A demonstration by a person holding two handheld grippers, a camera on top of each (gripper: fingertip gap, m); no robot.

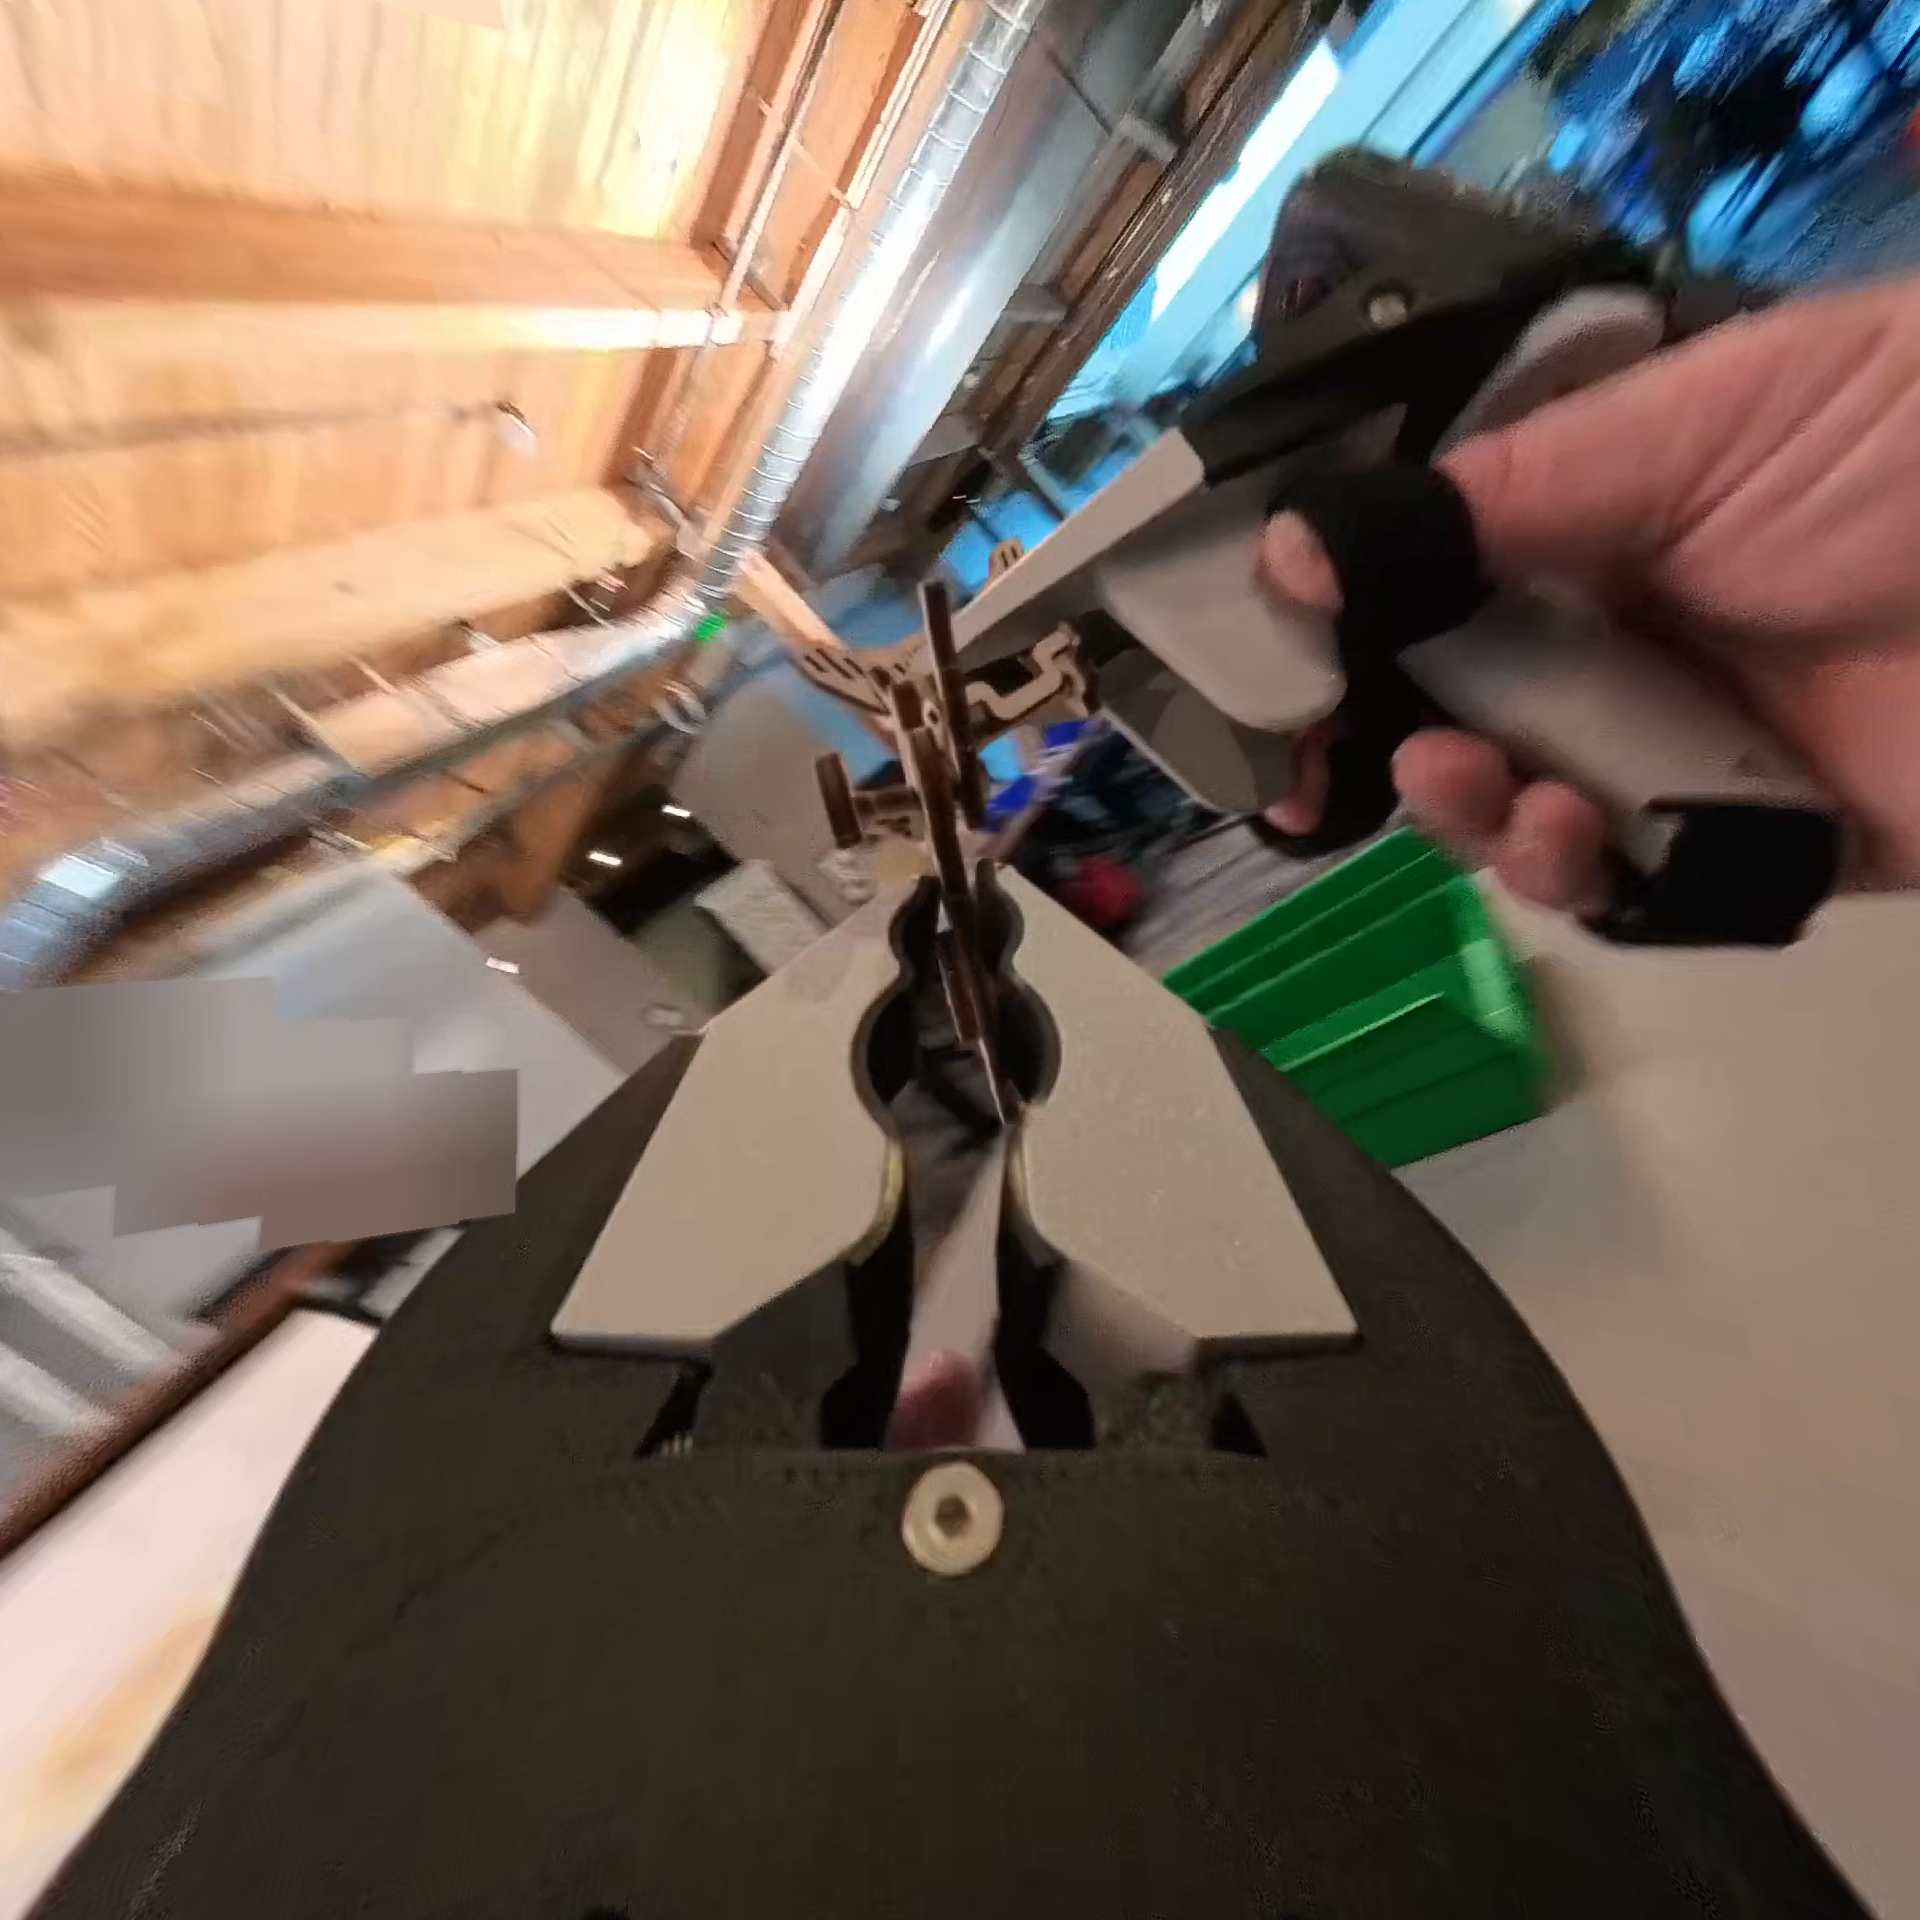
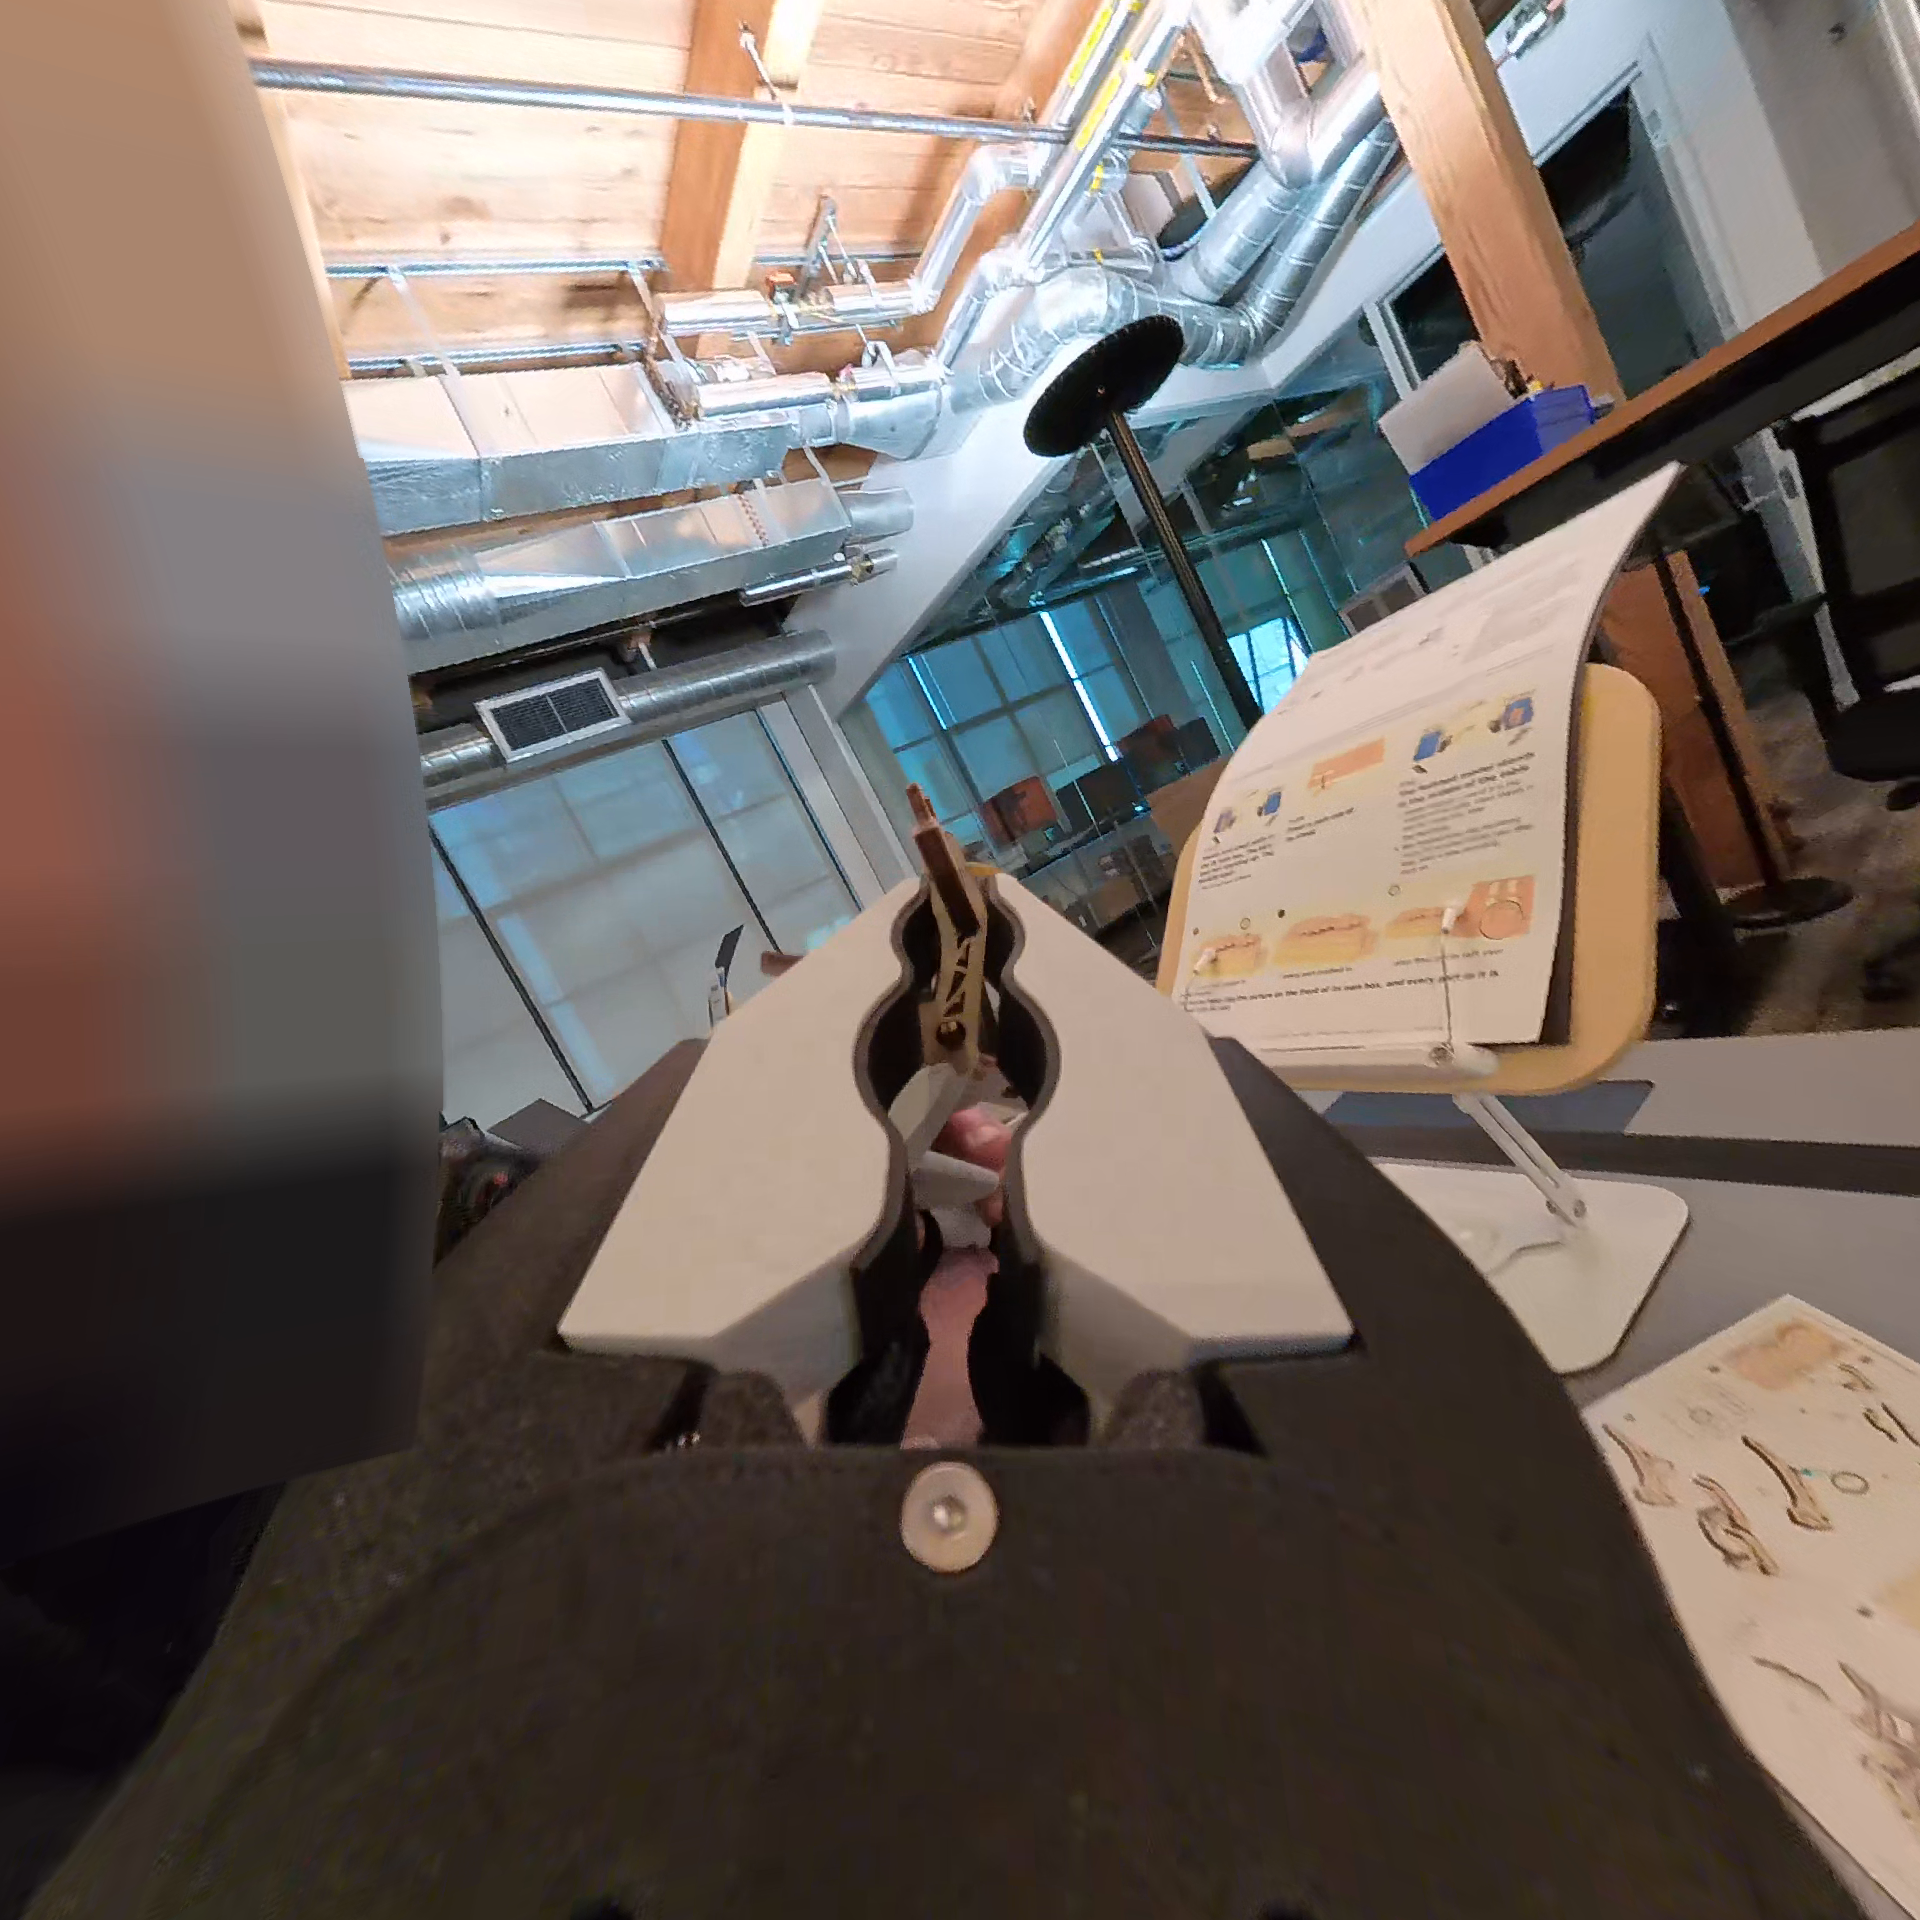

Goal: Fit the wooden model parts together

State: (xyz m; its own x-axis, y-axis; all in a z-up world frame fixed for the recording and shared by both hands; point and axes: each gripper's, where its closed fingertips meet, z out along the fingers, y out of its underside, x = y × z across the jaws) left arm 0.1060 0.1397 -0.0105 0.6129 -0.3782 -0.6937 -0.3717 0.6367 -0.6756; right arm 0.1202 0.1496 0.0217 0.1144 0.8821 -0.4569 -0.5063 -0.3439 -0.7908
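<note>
My left gripper (image 1: 958,894) is shut on a wooden model assembly (image 1: 940,748), dark-edged laser-cut pieces that stick up past the fingertips. The right gripper (image 1: 1081,634) comes in from the upper right in a person's hand (image 1: 1683,540) and holds a flat wooden part (image 1: 1023,681) against that assembly. In the right wrist view my right gripper (image 2: 961,888) is shut on that thin wooden part (image 2: 951,935), seen edge-on, tip poking above the fingers. Both grippers are raised and tilted up toward the ceiling.
A green bin (image 1: 1382,1018) sits on the white table (image 1: 1704,1351) to the right. An instruction booklet on a stand (image 2: 1434,810) and a parts sheet (image 2: 1787,1538) lie to the right on the table. A blurred patch covers the left of both views. Tip to tip, the grippers are about 4 centimetres apart.
</note>
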